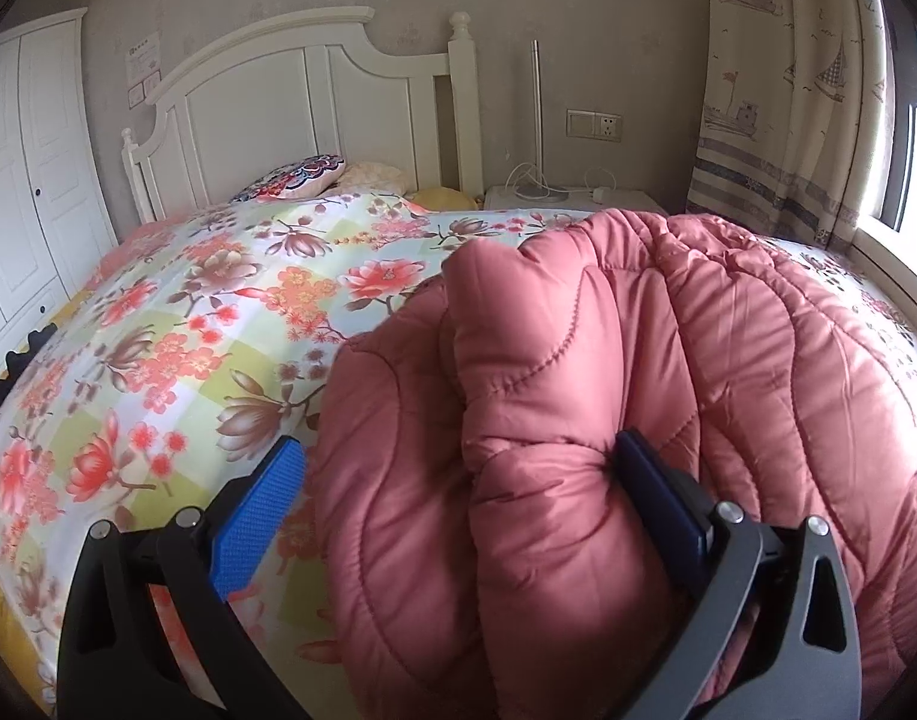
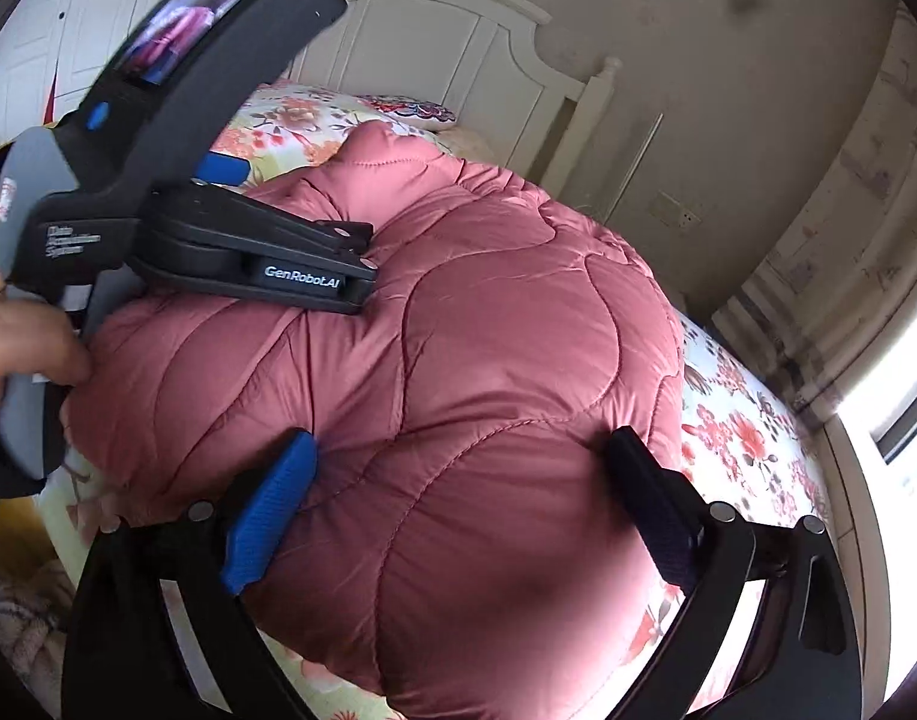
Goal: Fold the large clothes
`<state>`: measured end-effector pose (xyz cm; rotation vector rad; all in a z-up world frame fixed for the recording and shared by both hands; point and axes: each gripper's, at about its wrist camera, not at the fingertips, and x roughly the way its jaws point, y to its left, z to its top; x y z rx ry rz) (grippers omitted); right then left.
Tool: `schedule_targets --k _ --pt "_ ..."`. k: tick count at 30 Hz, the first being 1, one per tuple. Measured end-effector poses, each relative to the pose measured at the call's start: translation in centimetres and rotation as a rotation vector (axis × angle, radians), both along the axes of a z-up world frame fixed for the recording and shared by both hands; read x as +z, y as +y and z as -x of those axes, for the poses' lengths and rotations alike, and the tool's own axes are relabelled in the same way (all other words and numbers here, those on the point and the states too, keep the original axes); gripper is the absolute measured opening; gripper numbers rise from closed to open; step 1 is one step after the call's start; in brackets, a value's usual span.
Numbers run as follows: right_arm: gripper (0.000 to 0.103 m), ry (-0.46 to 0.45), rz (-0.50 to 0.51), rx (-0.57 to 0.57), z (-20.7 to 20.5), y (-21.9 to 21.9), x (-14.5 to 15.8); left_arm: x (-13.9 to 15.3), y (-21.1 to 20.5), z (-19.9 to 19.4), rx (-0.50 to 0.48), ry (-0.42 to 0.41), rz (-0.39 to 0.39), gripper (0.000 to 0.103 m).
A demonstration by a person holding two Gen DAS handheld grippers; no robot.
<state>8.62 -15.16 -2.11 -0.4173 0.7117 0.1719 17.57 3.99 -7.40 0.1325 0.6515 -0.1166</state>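
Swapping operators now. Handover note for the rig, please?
Left tool: open, fingers straddling a raised fold of the pink jacket, not clamped.
Right tool: open, fingers either side of the jacket's near bulge.
Jacket: bunched in a puffy heap on the floral bed, left tool resting on top of it in the right view.
Done: gathered, apparently partly folded.
Left: flatten, finish the folds.

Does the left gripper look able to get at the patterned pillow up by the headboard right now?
Probably not directly: the left gripper sits wide open around the bulky pink jacket, and the patterned pillow lies far across the floral bedspread.
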Motion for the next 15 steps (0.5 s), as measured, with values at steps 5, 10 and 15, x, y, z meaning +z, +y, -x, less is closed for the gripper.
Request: schedule_targets --k 5,10,15 --pt "0.095 -0.006 -0.024 -0.009 0.1 -0.6 -0.2 3.5 0.5 4.4 0.036 -0.103 -0.002 0.101" --pt "0.095 -0.007 -0.03 -0.007 0.3 -0.6 -0.2 -0.4 -0.3 3.1 0.03 0.003 -0.097 0.101" --pt "0.095 0.005 -0.021 0.009 0.8 -0.6 0.8 -1.0 0.5 2.4 0.007 0.026 -0.049 0.101"
